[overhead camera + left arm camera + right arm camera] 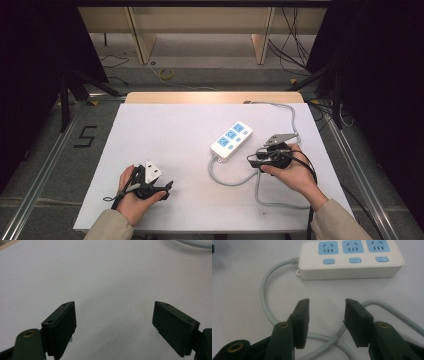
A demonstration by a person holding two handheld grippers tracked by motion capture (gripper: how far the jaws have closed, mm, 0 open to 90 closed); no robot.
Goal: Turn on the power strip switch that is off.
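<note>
Nearest, left tool (pixel 113 322) low over bare white tabletop (pixel 105 277), jaws spread wide, nothing between; right tool (pixel 325 315) jaws apart above grey cable (pixel 265 302), gripping nothing; white power strip (pixel 231 140) with blue sockets just beyond, mid-tabletop, right of centre; cable looped beside right hand (pixel 295 175)

— Is there any text to read here?
— Only one sign: a black "5" (pixel 86 136) on the grey floor (pixel 47 150), left of the table (pixel 165 125).
— And on the power strip (pixel 350 258)?
— No letters or brand are readable there, only blue sockets and buttons.
</note>
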